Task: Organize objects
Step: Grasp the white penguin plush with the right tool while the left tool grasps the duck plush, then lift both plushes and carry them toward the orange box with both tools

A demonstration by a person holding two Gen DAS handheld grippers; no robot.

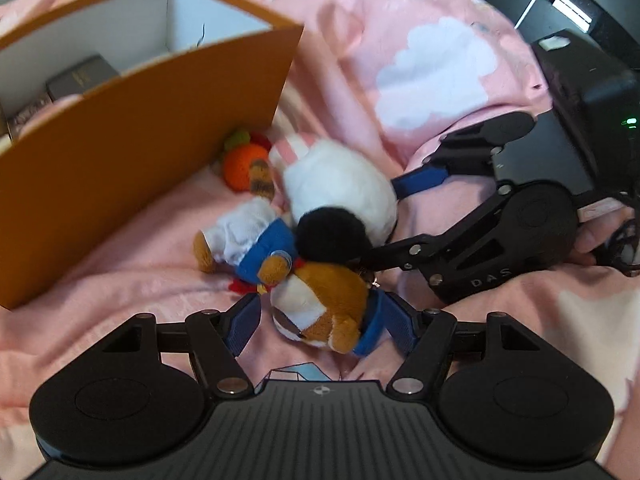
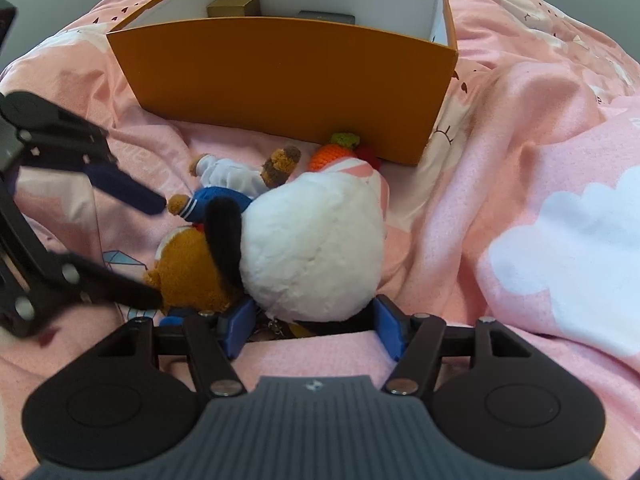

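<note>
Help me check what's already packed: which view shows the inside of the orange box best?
The right wrist view: it looks over the front wall of the orange box at the white interior, a gold box and a dark item. The left wrist view shows the box at an angle, blurred, with only one corner and a dark item.

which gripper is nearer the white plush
Right. The right gripper straddles the white plush, open; the left gripper brackets the brown bear beside it.

I see orange box (image 2: pixel 288 80), white inside, top of frame. Pink bedding (image 2: pixel 500 152), white cloud print at right. White plush (image 2: pixel 312 248) with black ear, centre. Brown bear (image 1: pixel 320 296), blue-white outfit. Orange knitted carrot (image 2: pixel 330 156), green top.
</note>
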